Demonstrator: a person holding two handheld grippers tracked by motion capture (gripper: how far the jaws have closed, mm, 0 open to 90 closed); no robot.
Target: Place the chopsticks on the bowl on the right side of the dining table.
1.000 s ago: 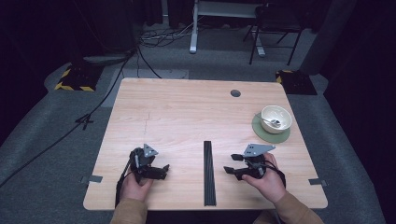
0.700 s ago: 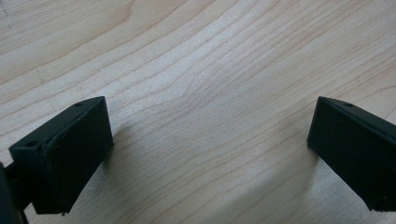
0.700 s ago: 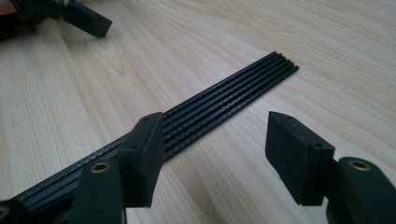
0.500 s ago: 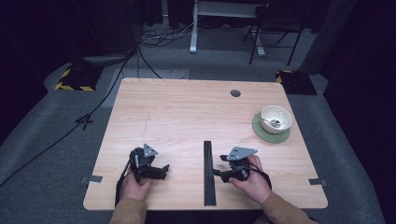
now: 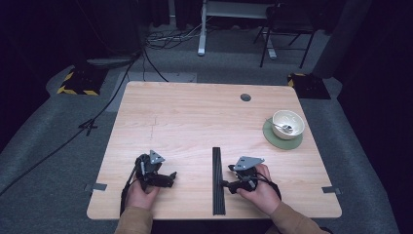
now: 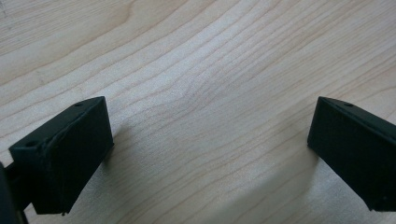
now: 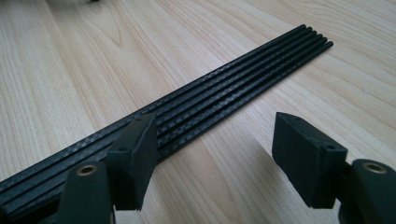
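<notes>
1. A bundle of black rods [image 5: 218,180] lies lengthwise on the wooden table [image 5: 195,117], between the two grippers at its near edge.
2. The right gripper [image 5: 228,184] points at the rods; its jaws have just been opening and stand wide apart, empty, one tip over the rods' edge.
3. The left gripper [image 5: 171,177] rests well apart from the rods, jaws spread over bare wood.
4. Farther right, a white bowl [image 5: 288,123] with a spoon [image 5: 282,126] sits on a green mat [image 5: 282,138].
5. Beyond the table, cables [image 5: 165,39] cross grey carpet.

Your high view: table [image 5: 195,117] evenly lit from overhead, room beyond falls dark, picture soft. Your gripper views: bright and sharp on the wood grain, soft shadows beneath the jaws, near edges blurred.
</notes>
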